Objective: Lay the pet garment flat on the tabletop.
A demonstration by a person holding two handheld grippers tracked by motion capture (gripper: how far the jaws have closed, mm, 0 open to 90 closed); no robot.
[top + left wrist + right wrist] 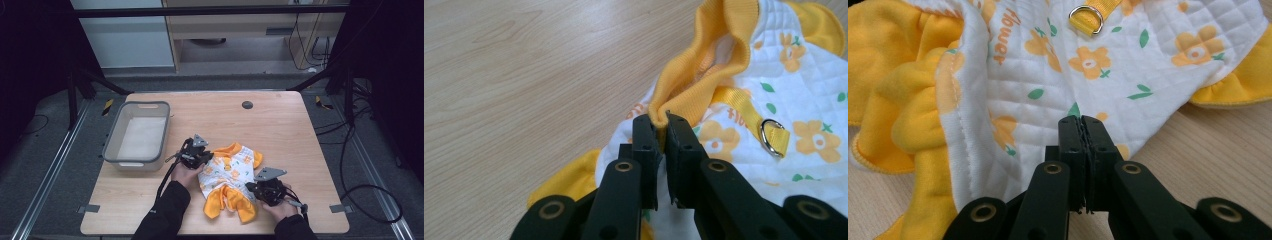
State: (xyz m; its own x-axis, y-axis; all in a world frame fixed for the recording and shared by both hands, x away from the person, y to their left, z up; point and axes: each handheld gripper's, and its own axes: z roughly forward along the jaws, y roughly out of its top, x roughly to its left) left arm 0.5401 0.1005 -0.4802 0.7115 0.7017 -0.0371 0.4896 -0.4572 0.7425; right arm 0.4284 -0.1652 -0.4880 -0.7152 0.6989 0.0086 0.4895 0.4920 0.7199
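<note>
Grey tub (113, 134) far left on table (280, 120), white lining inside. Left gripper (659, 120) clamped on garment (231, 175) yellow collar; right gripper (1081, 121) pinched together against quilted cloth.

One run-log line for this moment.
left gripper: shut on collar | right gripper: shut on garment | bin: untouched

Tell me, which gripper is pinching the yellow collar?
The left gripper: its jaws clamp the ribbed yellow collar, while the right gripper is shut on the white flowered cloth.
</note>
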